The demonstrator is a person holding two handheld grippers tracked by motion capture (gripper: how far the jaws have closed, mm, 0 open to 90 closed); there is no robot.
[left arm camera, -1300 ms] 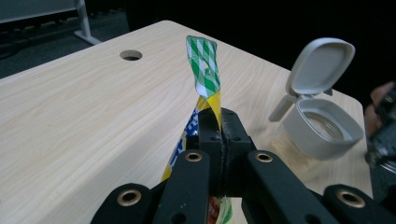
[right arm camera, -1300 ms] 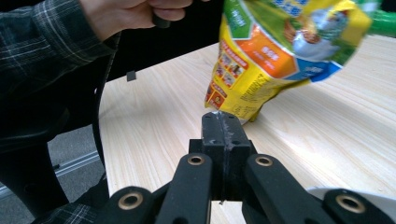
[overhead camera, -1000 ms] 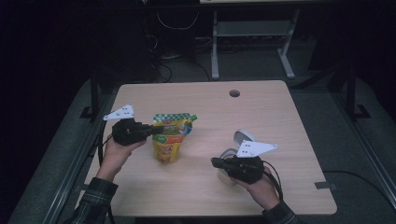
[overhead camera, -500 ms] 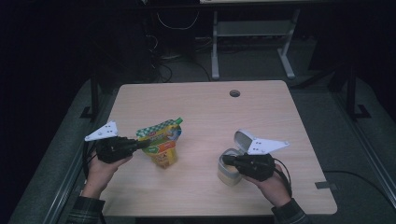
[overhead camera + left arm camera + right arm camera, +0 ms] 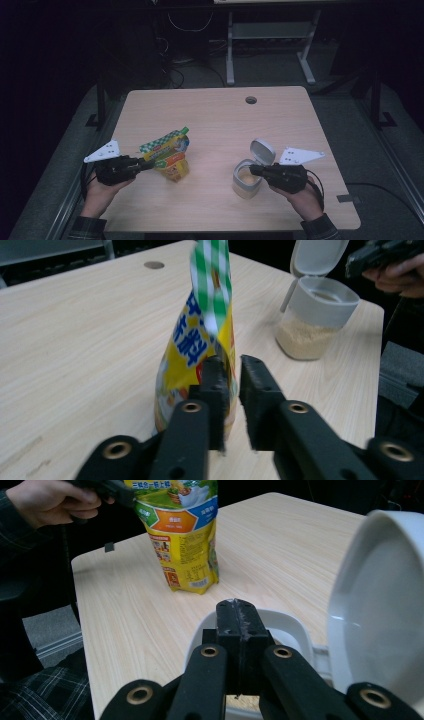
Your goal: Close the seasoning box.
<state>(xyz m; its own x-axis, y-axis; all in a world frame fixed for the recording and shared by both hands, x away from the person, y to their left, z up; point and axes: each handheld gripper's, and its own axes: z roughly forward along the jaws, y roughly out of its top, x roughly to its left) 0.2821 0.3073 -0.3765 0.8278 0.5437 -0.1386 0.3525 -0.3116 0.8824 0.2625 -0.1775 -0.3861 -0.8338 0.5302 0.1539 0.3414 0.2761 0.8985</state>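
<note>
My left claw [image 5: 231, 371] has just been opening and now stands slightly spread, the snack pouch [image 5: 200, 345] touching its left pad. My right claw [image 5: 239, 615] is pressed together at the open jar's [image 5: 246, 179] rim. I judge the pouch is just released; next I must regrip it higher.

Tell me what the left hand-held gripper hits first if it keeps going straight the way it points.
Most likely the yellow snack pouch with the green checked top. The left hand-held gripper has its jaws just opening, right at the pouch's side; whether the pads touch it is unclear. Farther along that line stands the open grey-lidded jar.

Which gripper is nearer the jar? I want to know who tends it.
Right. The right gripper is at the jar rim; the left gripper is across the table by the pouch.
</note>
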